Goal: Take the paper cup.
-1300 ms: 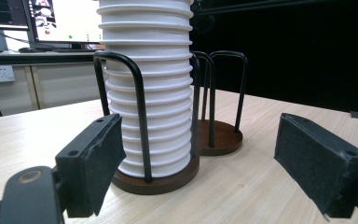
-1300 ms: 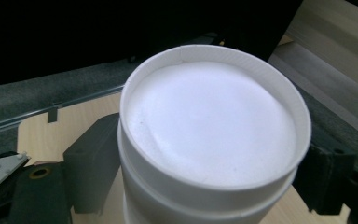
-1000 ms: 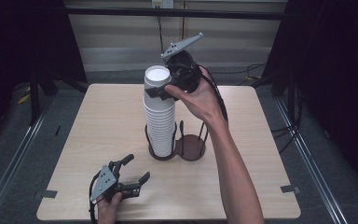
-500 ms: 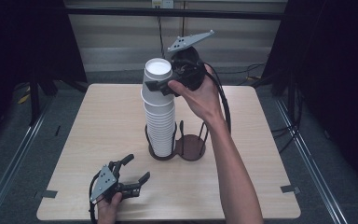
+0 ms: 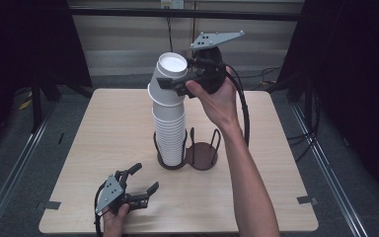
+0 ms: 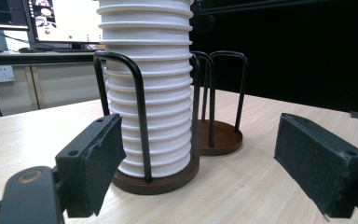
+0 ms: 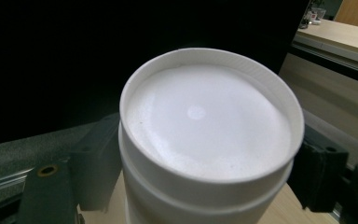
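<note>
Top cup [image 5: 170, 74], tilted, clamped in right claw [image 5: 180, 85] atop stack [image 5: 169, 131]; left claw [image 5: 140, 185] apart on desk [image 5: 103, 133].

White ribbed cups [image 5: 169, 126], dark brown wire holder [image 5: 201, 154], pale wood table [image 5: 103, 133], black claws

White cups [image 6: 149, 88] in a rack [image 6: 168, 179]

Two black pads [image 6: 98, 165] stand wide apart, low on the table [image 6: 242, 196], near the cups.

Dim dark surround, table [image 5: 103, 148] evenly lit; soft blur, faint glare.
</note>
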{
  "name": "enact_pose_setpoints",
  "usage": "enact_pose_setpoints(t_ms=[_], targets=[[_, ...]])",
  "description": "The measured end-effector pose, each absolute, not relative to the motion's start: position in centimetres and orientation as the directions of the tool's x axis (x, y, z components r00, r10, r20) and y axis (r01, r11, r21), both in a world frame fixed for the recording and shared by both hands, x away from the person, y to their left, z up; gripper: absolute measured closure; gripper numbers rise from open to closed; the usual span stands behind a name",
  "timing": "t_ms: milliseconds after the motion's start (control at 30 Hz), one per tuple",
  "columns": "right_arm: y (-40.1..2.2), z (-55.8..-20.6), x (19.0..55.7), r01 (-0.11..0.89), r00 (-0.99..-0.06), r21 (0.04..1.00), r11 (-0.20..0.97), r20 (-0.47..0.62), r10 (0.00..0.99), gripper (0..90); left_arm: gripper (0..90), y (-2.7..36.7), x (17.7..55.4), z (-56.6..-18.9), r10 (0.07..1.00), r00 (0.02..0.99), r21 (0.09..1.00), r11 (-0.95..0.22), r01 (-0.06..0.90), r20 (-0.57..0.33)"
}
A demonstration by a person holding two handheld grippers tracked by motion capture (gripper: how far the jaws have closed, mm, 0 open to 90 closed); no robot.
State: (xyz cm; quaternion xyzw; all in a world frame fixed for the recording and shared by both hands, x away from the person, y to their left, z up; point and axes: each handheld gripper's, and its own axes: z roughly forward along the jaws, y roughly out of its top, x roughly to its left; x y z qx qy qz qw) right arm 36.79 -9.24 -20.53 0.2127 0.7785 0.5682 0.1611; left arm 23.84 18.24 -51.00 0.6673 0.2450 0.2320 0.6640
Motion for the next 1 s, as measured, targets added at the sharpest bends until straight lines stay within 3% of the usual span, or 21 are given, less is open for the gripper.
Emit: enact_pose_setpoints(t_ms=[1000], targets=[[-12.8,-19.8,35.0,0.087,-0.850,0.993,0.077,0.034,0.526,22.0,15.4,18.2,23.8,-51.0,0.632,0.775,1.000,0.002,0.020,-0.016]])
